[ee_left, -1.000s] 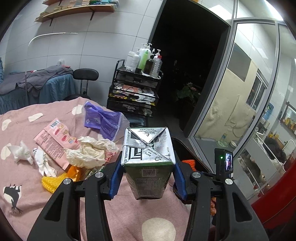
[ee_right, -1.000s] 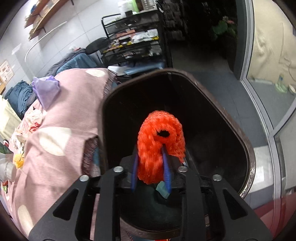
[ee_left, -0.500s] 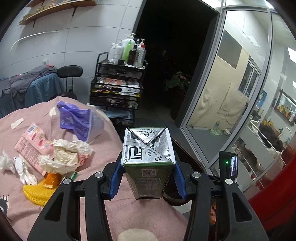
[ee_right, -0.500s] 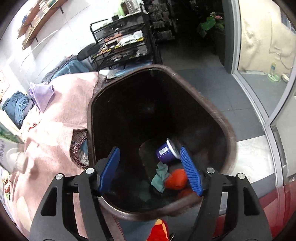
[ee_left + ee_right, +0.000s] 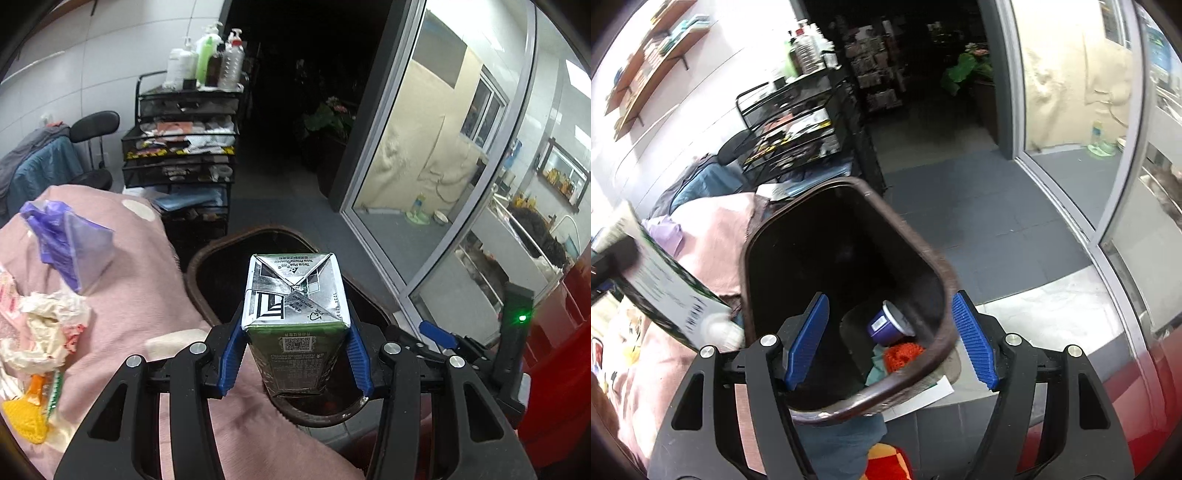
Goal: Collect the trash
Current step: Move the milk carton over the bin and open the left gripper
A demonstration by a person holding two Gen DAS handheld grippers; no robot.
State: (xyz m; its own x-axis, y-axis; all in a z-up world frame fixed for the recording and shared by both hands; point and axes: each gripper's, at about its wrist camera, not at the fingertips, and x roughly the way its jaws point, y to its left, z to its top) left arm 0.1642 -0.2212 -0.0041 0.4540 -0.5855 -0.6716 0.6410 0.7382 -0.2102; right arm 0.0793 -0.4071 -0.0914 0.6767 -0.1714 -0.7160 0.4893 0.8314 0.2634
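Since a second ago your left gripper (image 5: 295, 354) has carried the carton (image 5: 295, 317) from above the pink-covered bench (image 5: 140, 295) to above the near rim of the brown bin (image 5: 236, 240), and your right gripper (image 5: 892, 343) has let go of the orange mesh ball (image 5: 903, 354), which now lies at the bottom of the bin. From your left wrist, the blue pads (image 5: 231, 354) are clenched on both sides of the green and silver carton, folded end facing away from you; the bin's dark mouth sits directly ahead and below it. Left of the gripper, crumpled paper (image 5: 44, 325), a purple bag (image 5: 66, 236) and a yellow mesh piece (image 5: 26, 421) rest on the bench. From your right wrist, the gripper is released, jaws spread wide with nothing between them, above the bin's near rim (image 5: 886, 387). Below and ahead, inside the bin, the orange ball touches a purple cup (image 5: 890, 325). At far left, the carton (image 5: 665, 295) is tilted beside the bin.
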